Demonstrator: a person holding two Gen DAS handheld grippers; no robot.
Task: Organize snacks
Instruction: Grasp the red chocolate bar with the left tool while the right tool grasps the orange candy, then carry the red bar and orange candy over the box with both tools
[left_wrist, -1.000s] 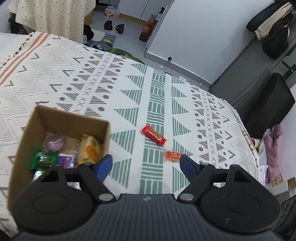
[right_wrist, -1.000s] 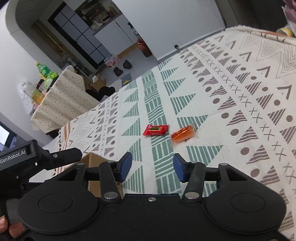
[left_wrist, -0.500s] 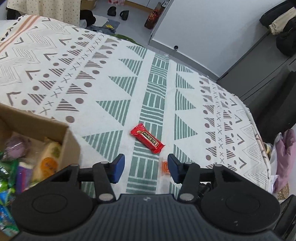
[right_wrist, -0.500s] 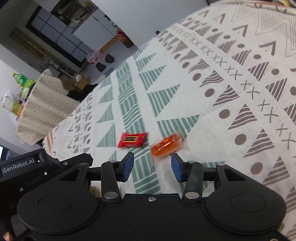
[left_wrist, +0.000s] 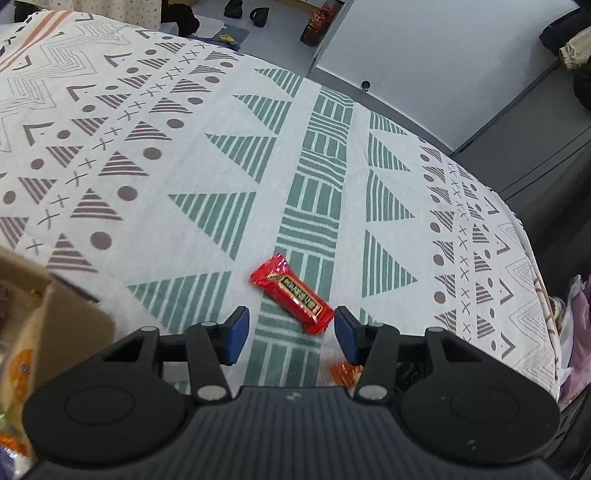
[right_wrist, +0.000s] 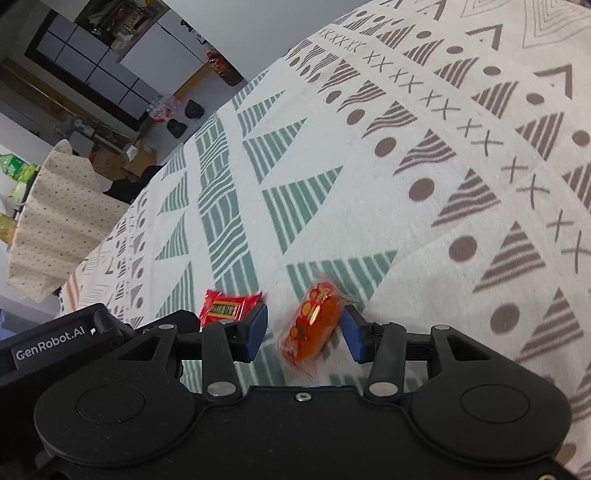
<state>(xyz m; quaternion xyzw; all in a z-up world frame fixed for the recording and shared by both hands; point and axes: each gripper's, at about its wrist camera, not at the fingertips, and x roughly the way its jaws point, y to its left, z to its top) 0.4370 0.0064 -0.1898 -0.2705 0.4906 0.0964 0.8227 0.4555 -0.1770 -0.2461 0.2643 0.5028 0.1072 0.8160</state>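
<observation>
A: Both grippers low over the patterned bedspread (left_wrist: 207, 110) now, and the left gripper (left_wrist: 291, 328) has its jaws released, spread wide either side of the red snack bar (left_wrist: 291, 291). That bar lies flat on the green striped band, angled across the gap, with one end nearly at the right pad

B: Makes sense to straddle it like that, I'd say: a flat bar on soft cloth wants a pad on each long side before any squeeze. The wrapper is glossy, crinkled foil with a gold label strip

A: Over to the right gripper (right_wrist: 304, 330), jaws also released, framing the orange wrapped snack (right_wrist: 314, 325). Rounded, plump little packet in clear shiny film, and it sits right against the right-hand pad with a gap on the other side. Nothing clamped yet

B: And the destination, by my guess, is the cardboard box (left_wrist: 62, 317) at the left edge of the left wrist view, brown corrugated wall, a few packets showing inside. It stands on the bed near the red bar

A: The woven cover looks soft, so both wrappers could slip or sink as the pads close
</observation>
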